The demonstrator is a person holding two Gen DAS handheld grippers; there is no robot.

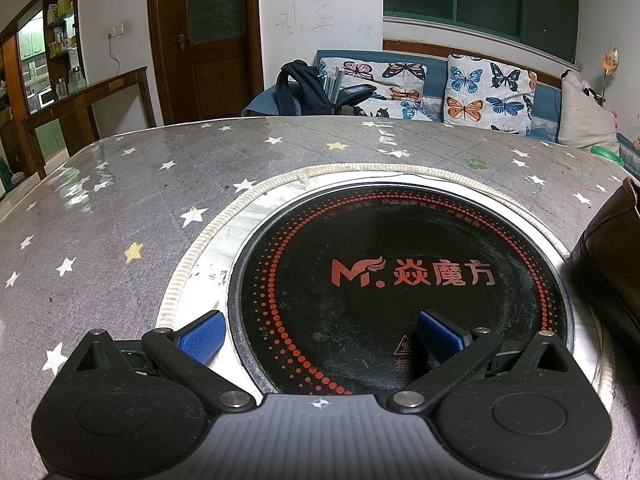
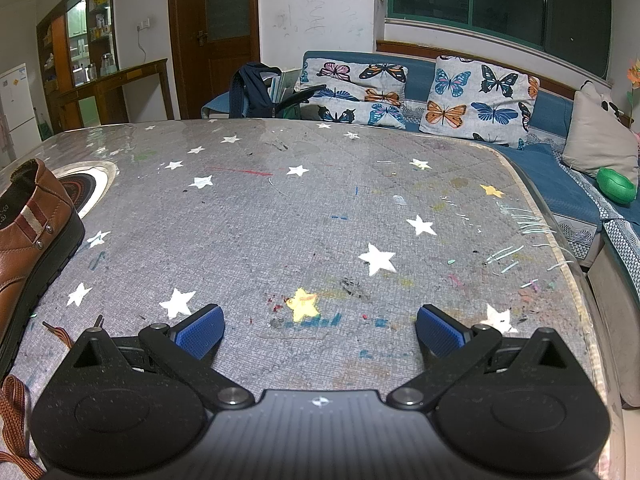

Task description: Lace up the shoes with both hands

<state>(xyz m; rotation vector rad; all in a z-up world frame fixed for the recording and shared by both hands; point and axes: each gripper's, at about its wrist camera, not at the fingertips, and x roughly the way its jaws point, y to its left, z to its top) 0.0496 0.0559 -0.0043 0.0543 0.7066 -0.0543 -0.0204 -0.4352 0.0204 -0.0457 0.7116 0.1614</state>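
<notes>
On a table point(image 2: 280, 216) covered with a grey cloth printed with white and yellow stars, both grippers sit low with their blue-padded fingers spread wide and nothing between them. The left gripper point(image 1: 320, 338) is over a round black hotplate point(image 1: 400, 276) set into the tabletop, ringed with orange dots and marked with orange lettering; its left pad point(image 1: 202, 336) lies over the metal rim and its right pad over the black glass. The brown leather shoe point(image 1: 612, 264) stands just to the right of the hotplate, only its heel end and dark sole showing at the edge of the left wrist view. In the right wrist view the right gripper point(image 2: 320, 334) is over bare cloth near a yellow star, well to the right of the shoe point(image 2: 28, 236), which shows a striped elastic panel on its side with two small rivets and a thick black sole. A brown woven lace point(image 2: 14, 420) trails loose on the cloth at the lower left of that view, beside the gripper body and in front of the shoe; neither gripper touches it. Behind the table runs a blue sofa point(image 2: 552, 184) with butterfly cushions point(image 2: 480, 100), a dark backpack point(image 2: 256, 92) and a green object point(image 2: 616, 185).
</notes>
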